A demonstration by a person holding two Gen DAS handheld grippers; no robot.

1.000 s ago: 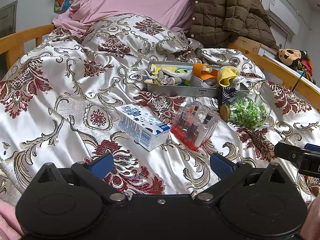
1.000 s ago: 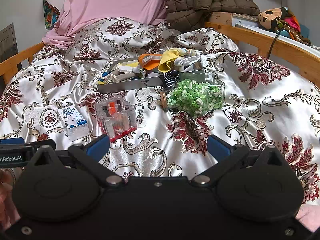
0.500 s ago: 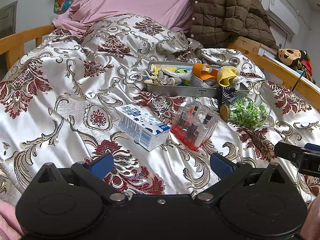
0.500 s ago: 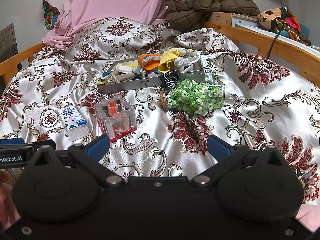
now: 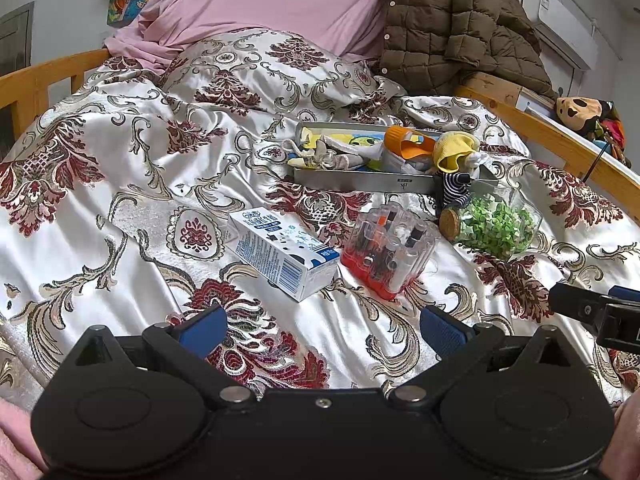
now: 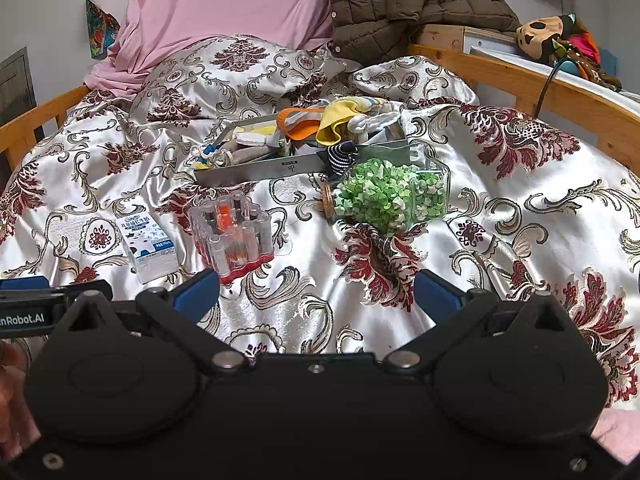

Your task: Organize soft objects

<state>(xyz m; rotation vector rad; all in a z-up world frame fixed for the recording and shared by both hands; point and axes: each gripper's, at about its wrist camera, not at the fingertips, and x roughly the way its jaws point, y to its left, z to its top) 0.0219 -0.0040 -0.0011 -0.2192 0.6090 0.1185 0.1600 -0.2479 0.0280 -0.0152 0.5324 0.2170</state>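
Holding both grippers, left [image 5: 320, 330] and right [image 6: 316, 294], low over the bed, jaws spread, empty. Soft cloth items [image 6: 340, 122] heaped in shallow metal tray [image 6: 256, 172]; striped sock [image 6: 340, 154] spills over the rim. I judge sorting either pending or finished.

We hold our left gripper [image 5: 320, 330] and right gripper [image 6: 316, 294] low and side by side, both level, blue-padded jaws spread wide, nothing between them.
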